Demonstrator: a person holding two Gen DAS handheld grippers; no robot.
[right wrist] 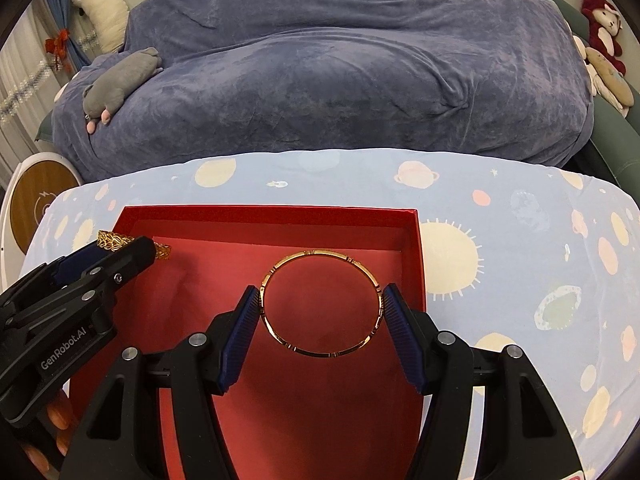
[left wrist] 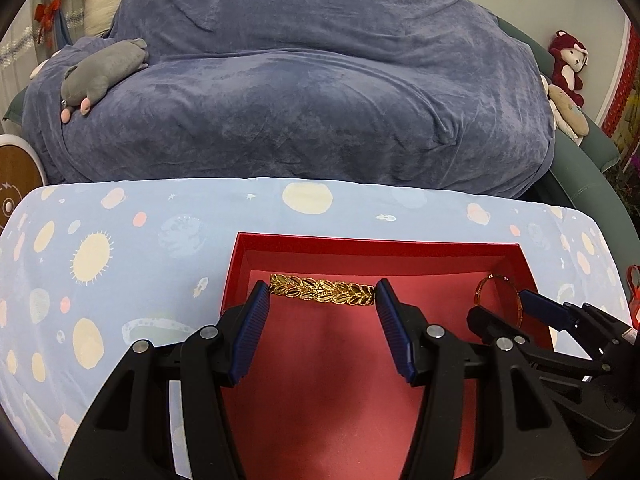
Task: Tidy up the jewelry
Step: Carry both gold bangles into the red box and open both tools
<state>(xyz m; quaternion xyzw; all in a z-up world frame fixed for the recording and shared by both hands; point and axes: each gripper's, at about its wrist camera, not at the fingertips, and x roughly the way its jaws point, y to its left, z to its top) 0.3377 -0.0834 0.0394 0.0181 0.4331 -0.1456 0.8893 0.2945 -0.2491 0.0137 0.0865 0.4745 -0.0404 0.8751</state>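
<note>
Both over the red box [left wrist: 440,249]. My left gripper [left wrist: 322,298] clamps a wide leaf-pattern gold bracelet [left wrist: 322,293]; right gripper [right wrist: 320,302] clamps a thin plain gold bangle [right wrist: 320,257], ring face-up.

My left wrist camera looks steeply down, close over the red box [left wrist: 440,249]; my right wrist camera likewise; both share box [right wrist: 272,213], table [left wrist: 160,208] and sofa [left wrist: 320,80].
</note>
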